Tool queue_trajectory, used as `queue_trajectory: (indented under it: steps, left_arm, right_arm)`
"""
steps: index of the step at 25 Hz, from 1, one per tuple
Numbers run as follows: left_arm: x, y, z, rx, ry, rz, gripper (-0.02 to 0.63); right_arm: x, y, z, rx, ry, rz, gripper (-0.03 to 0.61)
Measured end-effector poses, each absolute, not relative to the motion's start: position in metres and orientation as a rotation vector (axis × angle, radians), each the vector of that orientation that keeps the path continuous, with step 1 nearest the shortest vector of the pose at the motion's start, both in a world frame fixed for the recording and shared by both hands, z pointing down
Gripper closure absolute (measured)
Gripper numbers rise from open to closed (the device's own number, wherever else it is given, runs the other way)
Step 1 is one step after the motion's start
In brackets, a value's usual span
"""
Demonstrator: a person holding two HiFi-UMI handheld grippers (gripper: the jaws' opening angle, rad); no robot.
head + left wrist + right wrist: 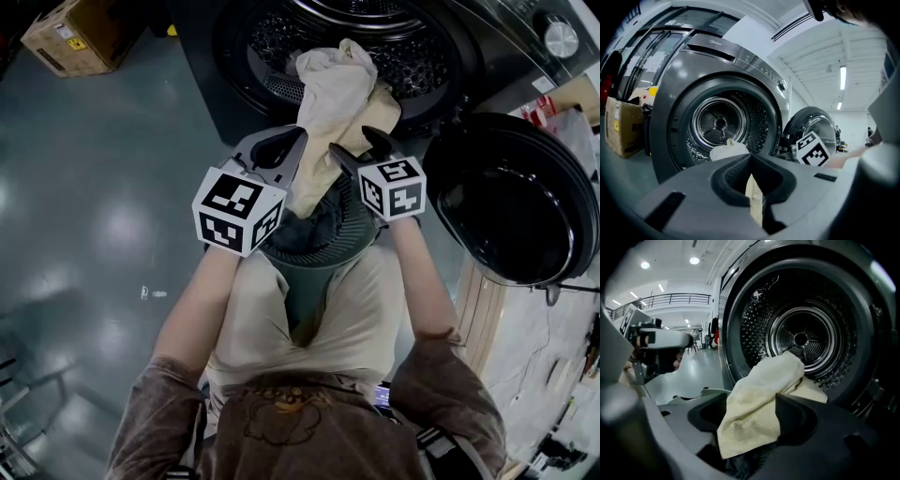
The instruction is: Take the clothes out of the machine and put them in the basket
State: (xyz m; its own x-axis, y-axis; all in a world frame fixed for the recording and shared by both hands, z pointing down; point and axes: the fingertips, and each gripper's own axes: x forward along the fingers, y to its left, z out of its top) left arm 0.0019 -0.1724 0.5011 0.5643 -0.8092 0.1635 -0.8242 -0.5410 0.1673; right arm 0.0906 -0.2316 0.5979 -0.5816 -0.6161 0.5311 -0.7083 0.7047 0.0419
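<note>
Cream cloth (330, 94) sits pinched in left tool (292, 141), loose between parted right tool (359, 148).

Your cream cloth (330, 103) hides much of the round grey plastic basket (314, 251). Beyond that basket, the perforated steel drum (422, 56) runs off the top edge.

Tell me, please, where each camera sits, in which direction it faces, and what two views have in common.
Head view: on the person's head, looking steeply down at the cream cloth held before the drum, above the basket; both arms, left gripper and right gripper show.
Left gripper view: on the left gripper, facing the drum; its jaws are shut on the cloth.
Right gripper view: on the right gripper, facing into the drum; its jaws stand apart, cloth draped between.
Shared: both gripper views show drum and cloth.
</note>
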Motion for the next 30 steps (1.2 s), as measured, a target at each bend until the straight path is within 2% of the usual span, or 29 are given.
queue_trajectory:
  steps: [3, 9, 14, 30]
  left_arm:
    - [0.003, -0.173, 0.5, 2.574, -1.364, 0.096, 0.607]
    - [0.005, -0.172, 0.501, 2.586, -1.35, 0.108, 0.607]
    - [0.001, -0.173, 0.501, 2.58, -1.362, 0.097, 0.607]
    - [-0.004, -0.176, 0.505, 2.576, -1.36, 0.105, 0.607]
  right_arm:
    - [0.088, -0.265, 0.587, 1.066, -2.382, 0.213, 0.187]
    - [0.085, -0.324, 0.573, 1.126, -2.342, 0.16, 0.153]
    - [0.087, -0.362, 0.582, 1.15, -2.279, 0.197, 0.097]
    - [0.082, -0.392, 0.634, 1.061, -2.153, 0.35, 0.105]
